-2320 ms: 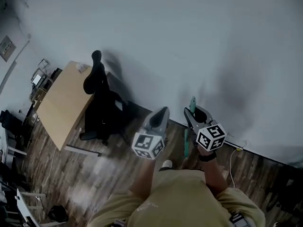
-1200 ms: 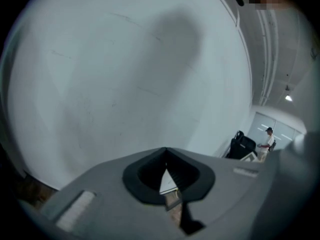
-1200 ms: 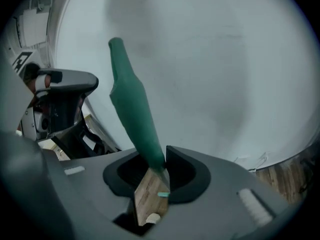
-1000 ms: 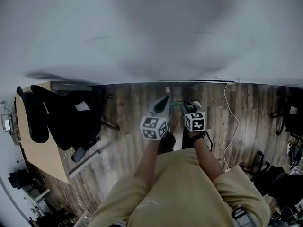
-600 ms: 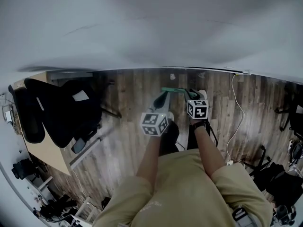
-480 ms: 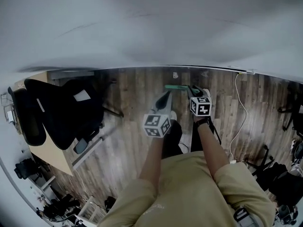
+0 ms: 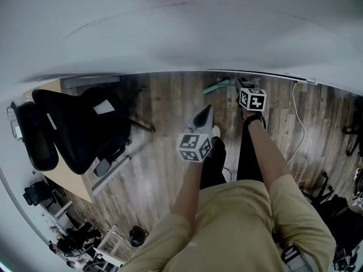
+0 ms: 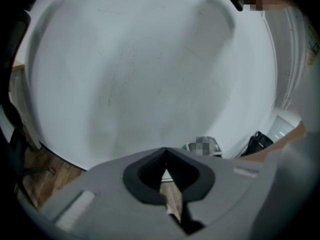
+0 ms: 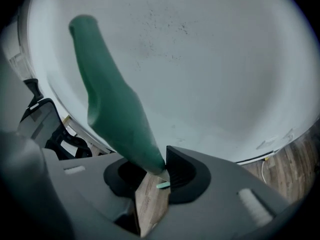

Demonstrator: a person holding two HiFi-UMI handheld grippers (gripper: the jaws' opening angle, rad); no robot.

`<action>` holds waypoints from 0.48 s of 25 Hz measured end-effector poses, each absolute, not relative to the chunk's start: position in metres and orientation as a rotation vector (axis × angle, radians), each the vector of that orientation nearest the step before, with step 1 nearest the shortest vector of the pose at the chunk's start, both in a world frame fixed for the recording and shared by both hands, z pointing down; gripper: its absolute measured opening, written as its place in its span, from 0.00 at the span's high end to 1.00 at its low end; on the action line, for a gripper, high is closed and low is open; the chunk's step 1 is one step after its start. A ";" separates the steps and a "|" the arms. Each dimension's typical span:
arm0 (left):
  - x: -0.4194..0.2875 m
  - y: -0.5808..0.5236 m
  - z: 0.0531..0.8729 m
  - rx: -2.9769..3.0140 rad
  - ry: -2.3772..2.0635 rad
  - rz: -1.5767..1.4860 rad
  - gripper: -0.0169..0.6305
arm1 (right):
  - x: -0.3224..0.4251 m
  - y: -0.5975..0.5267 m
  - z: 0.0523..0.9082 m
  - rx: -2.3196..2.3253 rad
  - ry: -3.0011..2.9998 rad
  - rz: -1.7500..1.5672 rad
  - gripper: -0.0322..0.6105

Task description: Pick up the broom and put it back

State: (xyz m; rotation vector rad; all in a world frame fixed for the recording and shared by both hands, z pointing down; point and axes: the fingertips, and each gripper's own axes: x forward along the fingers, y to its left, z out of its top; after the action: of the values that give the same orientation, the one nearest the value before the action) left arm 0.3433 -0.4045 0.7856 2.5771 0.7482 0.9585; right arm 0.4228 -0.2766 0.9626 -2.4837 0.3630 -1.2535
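Observation:
The green broom [image 7: 218,86] lies low by the baseboard, slanting up to the right in the head view. My right gripper [image 7: 240,85] is shut on its tapered green handle [image 9: 112,101], which rises up and left out of the jaws towards the white wall. Those jaws [image 9: 160,168] have just closed a little further on the handle. My left gripper [image 7: 205,112] hangs over the wooden floor to the left of the broom, apart from it. In the left gripper view its fingertips [image 8: 165,150] meet with nothing between them.
A black office chair [image 7: 85,126] and a wooden desk [image 7: 68,177] stand at the left. A white cable [image 7: 299,123] runs over the floor at the right. The white wall [image 7: 181,27] is straight ahead, and the person's legs [image 7: 249,152] are below the grippers.
Both grippers have sunk towards the floor. The right one has carried the broom nearer the wall, and the green piece now slants instead of lying level. The left gripper stays shut.

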 end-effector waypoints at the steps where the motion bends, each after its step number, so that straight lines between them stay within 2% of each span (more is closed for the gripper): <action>1: 0.343 -0.403 0.786 2.576 0.752 0.959 0.97 | 0.433 -0.276 0.965 -2.477 0.371 -1.246 0.80; 5: 0.338 -0.399 0.795 2.568 0.755 0.974 0.97 | 0.474 -0.270 0.967 -2.468 0.385 -1.204 0.78; 8: 0.332 -0.396 0.804 2.560 0.751 1.005 0.97 | 0.490 -0.267 0.969 -2.457 0.366 -1.179 0.71; 10: 0.329 -0.394 0.807 2.554 0.751 1.016 0.97 | 0.493 -0.268 0.968 -2.451 0.377 -1.153 0.72; 11: 0.327 -0.393 0.808 2.553 0.752 1.020 0.97 | 0.492 -0.271 0.967 -2.446 0.393 -1.139 0.67; 12: 0.327 -0.392 0.809 2.552 0.755 1.023 0.97 | 0.490 -0.275 0.968 -2.435 0.406 -1.134 0.56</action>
State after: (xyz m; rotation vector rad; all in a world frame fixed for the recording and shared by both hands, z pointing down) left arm 0.3265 -0.3921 0.8091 2.5516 0.7546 1.0234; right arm 0.4903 -0.2752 0.9678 -2.4347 0.4056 -1.1340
